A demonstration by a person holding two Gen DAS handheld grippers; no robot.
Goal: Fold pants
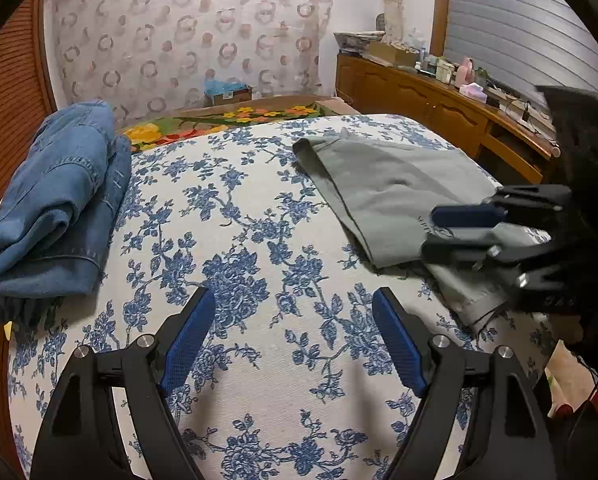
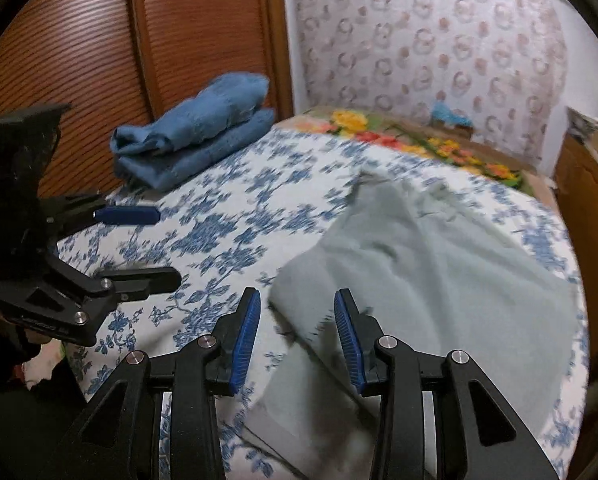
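Note:
Grey pants (image 1: 395, 192) (image 2: 439, 264) lie partly folded on the right side of the bed. My right gripper (image 1: 429, 234) (image 2: 296, 300) hovers at their near edge. Its blue pads stand apart, and a fold of the grey cloth runs between them without being pinched. My left gripper (image 1: 295, 300) (image 2: 169, 246) is open wide over bare bedspread to the left of the pants, with nothing between its fingers. The right wrist view is blurred by motion.
The bed has a white bedspread with blue flowers (image 1: 239, 240) (image 2: 227, 220). Folded blue jeans (image 1: 59, 208) (image 2: 195, 136) sit stacked at its far left by a wooden wardrobe (image 2: 79, 40). A cluttered wooden dresser (image 1: 419, 92) runs along the right side.

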